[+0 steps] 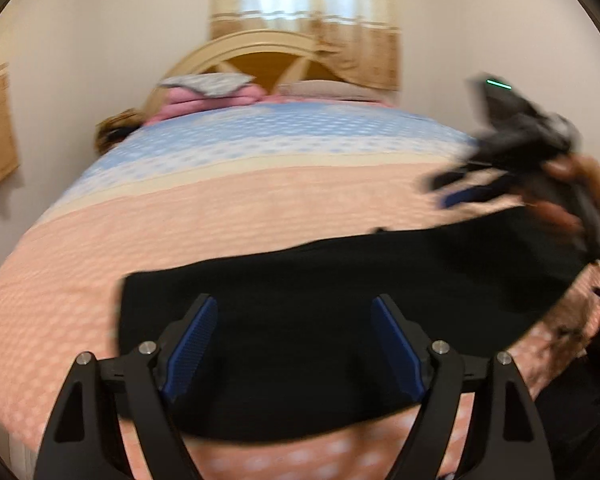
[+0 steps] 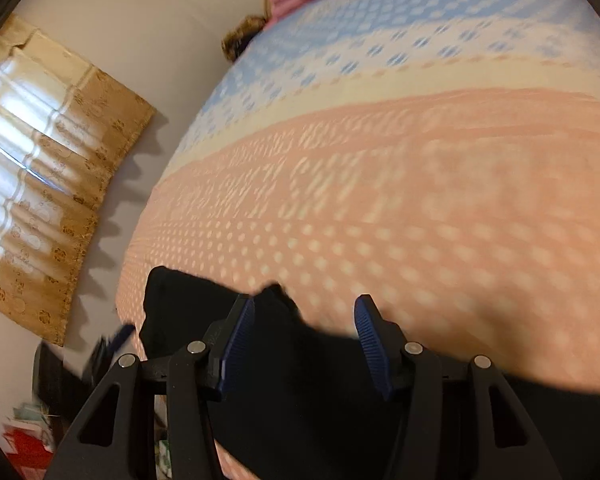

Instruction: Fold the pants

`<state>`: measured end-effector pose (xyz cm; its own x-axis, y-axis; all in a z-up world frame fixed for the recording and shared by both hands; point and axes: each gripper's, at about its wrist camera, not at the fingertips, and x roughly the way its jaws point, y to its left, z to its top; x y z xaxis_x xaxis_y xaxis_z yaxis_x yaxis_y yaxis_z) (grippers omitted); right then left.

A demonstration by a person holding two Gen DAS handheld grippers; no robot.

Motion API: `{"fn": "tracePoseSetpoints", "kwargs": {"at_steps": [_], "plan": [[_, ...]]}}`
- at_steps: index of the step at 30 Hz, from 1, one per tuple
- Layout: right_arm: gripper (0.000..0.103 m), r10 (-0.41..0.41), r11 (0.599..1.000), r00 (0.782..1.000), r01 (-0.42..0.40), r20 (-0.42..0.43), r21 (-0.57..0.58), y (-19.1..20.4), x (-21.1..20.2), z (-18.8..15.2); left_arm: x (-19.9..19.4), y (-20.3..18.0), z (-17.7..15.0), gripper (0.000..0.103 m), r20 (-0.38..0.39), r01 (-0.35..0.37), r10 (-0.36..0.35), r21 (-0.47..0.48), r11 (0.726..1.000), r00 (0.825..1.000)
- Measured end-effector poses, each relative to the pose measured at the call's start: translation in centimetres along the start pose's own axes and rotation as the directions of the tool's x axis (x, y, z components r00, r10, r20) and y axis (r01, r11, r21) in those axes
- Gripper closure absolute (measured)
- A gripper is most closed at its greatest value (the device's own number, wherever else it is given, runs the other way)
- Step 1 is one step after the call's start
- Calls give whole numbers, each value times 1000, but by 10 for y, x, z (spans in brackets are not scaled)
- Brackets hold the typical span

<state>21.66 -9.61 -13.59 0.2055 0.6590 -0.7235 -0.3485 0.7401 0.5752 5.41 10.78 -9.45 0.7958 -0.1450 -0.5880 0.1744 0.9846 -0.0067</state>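
Black pants (image 1: 420, 280) lie flat across the near part of the bed, stretching from left to right. My left gripper (image 1: 294, 312) hovers over their left part with its blue pads wide apart and nothing pinched. In the left wrist view the right gripper (image 1: 456, 192) shows blurred at the right, held by a hand above the pants' far edge. In the right wrist view the right gripper (image 2: 304, 308) stands open over the edge of the pants (image 2: 300, 400), its pads clear of the cloth.
The bedspread (image 1: 220, 208) is peach with pale dots, turning cream and blue toward the head. Pink and grey pillows (image 1: 208, 92) lie by the wooden headboard (image 1: 260, 52). Gold curtains (image 2: 48, 152) hang on the wall left of the bed.
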Motion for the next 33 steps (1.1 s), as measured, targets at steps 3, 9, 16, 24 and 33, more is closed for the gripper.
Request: {"fn": "tracePoseSetpoints", "kwargs": {"at_steps": [3, 9, 16, 24, 33], "plan": [[55, 4, 1000, 998, -3, -70, 15, 11, 34, 11, 23, -16, -1, 20, -32, 67, -66, 23, 997, 997], [74, 30, 999, 982, -25, -189, 31, 19, 75, 8, 43, -7, -17, 20, -94, 107, -109, -30, 994, 990], [98, 75, 997, 991, -73, -107, 26, 30, 70, 9, 34, -9, -22, 20, -74, 119, -121, -26, 993, 990], [100, 54, 996, 998, -51, -33, 69, 21, 64, 13, 30, -21, -28, 20, -64, 102, -101, 3, 995, 993], [51, -16, 1000, 999, 16, 36, 7, 17, 41, 3, 28, -16, -22, 20, -56, 107, -108, -27, 994, 993]]}}
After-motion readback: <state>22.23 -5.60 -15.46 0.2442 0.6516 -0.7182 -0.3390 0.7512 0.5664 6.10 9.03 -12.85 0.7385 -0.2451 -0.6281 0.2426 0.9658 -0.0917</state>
